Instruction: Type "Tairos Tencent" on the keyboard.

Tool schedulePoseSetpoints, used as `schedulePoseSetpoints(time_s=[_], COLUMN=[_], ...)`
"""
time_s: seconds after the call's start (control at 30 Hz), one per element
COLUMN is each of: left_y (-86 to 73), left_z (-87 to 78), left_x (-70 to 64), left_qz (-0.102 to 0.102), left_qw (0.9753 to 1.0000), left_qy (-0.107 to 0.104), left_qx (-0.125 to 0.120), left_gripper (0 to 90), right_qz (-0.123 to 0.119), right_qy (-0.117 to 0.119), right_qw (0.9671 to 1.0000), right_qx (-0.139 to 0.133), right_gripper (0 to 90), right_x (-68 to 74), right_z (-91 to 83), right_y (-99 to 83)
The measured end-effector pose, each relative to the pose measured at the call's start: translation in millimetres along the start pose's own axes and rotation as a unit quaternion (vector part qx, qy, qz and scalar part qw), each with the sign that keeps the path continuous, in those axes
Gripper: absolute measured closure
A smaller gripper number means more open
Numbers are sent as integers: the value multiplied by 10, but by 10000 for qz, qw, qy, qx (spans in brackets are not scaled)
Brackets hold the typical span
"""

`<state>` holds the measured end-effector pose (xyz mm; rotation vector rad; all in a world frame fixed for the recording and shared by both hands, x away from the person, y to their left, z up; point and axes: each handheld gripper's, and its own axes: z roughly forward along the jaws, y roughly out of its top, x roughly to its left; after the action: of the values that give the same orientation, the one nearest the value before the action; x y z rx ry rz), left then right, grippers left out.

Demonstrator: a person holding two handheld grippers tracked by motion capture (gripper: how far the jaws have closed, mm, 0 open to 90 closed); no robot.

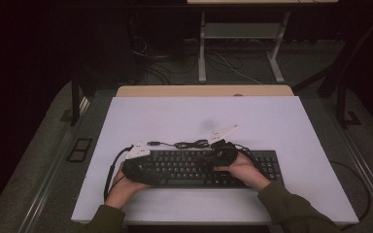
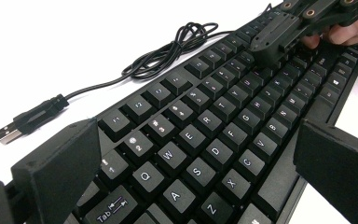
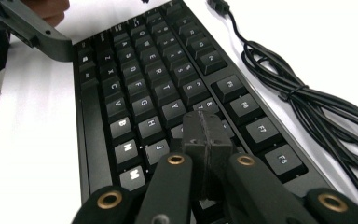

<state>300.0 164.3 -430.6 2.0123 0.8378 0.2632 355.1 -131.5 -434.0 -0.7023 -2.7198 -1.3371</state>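
Keyboard: black full-size corded keyboard (image 1: 209, 168), bench centre.
Left gripper (image 2: 191, 154): jaws wide, nine o'clock end.
Right gripper (image 3: 204, 135): jaws closed, empty; press one key squarely.

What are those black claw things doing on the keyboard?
A person holds a claw in each hand over a black keyboard on a white table. The right claw is shut, its tip down on the keys near the middle of the keyboard, as if pressing one. The left claw is open over the keyboard's left end, one jaw on either side. The keyboard's cable lies coiled behind it, unplugged.
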Motion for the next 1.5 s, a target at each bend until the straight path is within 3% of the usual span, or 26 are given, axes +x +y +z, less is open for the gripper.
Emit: schedulePoseSetpoints(time_s=[0.83,1.5], left_y=[-3,-1], left_z=[5,7], left_x=[-4,-2], left_qz=[-27,-13], left_qw=[10000,10000], left_qy=[-4,-8], left_qx=[-16,-8], left_gripper=[1,2], right_qz=[-82,-82], right_qy=[-48,-36], right_qw=[9997,9999], right_qx=[218,93], right_gripper=[894,890], right_x=[19,29], right_z=[41,11], right_y=[-19,-13])
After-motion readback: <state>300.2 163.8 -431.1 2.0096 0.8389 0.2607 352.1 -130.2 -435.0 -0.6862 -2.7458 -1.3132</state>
